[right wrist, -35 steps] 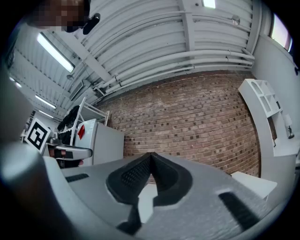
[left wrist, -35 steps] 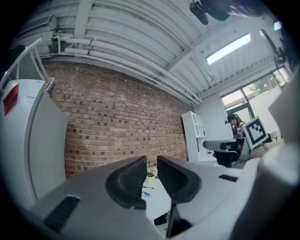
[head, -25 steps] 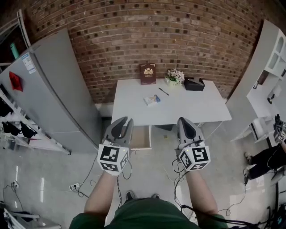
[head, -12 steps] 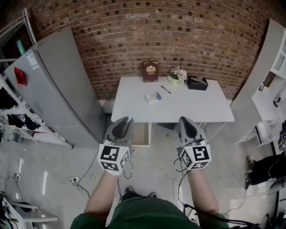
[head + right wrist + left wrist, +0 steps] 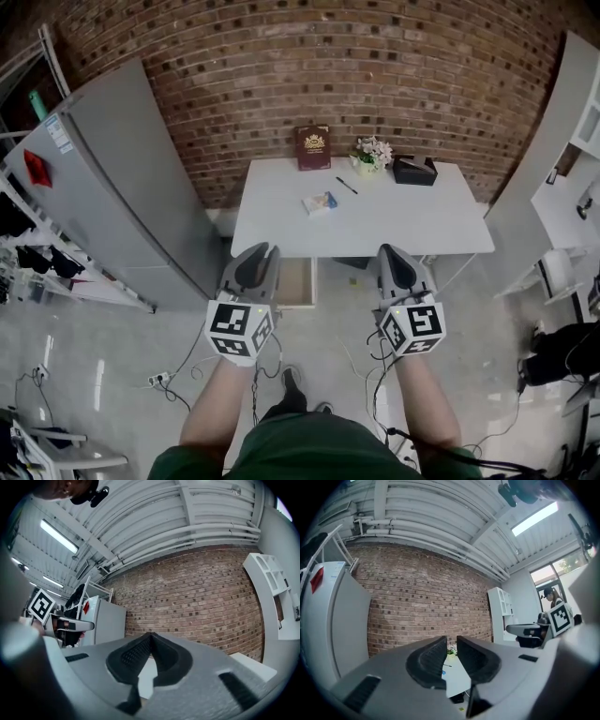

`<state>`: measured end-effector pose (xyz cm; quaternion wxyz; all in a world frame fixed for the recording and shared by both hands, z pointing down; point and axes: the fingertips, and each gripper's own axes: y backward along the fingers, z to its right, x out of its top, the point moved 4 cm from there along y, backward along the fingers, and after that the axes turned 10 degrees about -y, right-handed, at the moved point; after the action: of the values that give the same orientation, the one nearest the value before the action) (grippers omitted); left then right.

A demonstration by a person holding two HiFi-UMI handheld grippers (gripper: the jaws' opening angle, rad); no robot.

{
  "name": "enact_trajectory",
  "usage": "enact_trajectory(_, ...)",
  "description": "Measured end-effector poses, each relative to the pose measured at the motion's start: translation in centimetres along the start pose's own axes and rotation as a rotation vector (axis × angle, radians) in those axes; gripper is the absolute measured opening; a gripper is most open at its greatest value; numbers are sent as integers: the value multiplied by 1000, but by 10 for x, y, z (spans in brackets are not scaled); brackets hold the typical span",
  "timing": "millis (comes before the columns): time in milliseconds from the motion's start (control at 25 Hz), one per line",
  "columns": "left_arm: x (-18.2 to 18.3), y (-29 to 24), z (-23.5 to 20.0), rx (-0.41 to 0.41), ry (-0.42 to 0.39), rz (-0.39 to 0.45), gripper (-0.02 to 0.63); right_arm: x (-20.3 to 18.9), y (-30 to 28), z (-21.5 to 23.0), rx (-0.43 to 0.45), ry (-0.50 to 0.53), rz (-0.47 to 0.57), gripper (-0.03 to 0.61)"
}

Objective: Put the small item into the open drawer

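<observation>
My left claw (image 5: 451, 640) is open just a crack. Its two dark pads have a thin gap between them, and nothing is in the gap. My right claw (image 5: 150, 635) is clenched, with the pad tips touching, and it holds nothing. In the head view both claws point ahead, side by side, out in front of the white worktop (image 5: 412, 230). They are not over it.

Just to the right of the left claw I see the open drawer (image 5: 296, 283). It sticks out from under the front edge of the worktop, near the front left corner. I cannot see anything lying in it.

The small item is a little white and blue packet (image 5: 319, 203). It lies flat on the worktop, a bit left of the middle, well apart from both claws and from the drawer.

A thin dark pen (image 5: 346, 186) lies a little behind and to the right of the packet. Along the back edge a dark red book (image 5: 312, 147) stands against the brick wall (image 5: 281, 66). Beside it is a small pot of flowers (image 5: 368, 155), then a black box (image 5: 413, 171) nearer the back right corner.

A big grey fridge (image 5: 112, 187) stands to the left of the worktop. Cables (image 5: 187, 366) lie on the floor below my arms.
</observation>
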<state>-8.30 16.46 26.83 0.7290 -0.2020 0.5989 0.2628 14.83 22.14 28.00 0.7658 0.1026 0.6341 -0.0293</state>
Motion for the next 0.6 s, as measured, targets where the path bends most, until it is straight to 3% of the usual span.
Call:
enact_trajectory(280,-7,-32,-12,-32,2,9,60,-6,-26,12,-31,8,-18,3)
enact_trajectory(600,-23,-70,-57,-63,20,29,60,-17,-77,6,-56,35,-36,3)
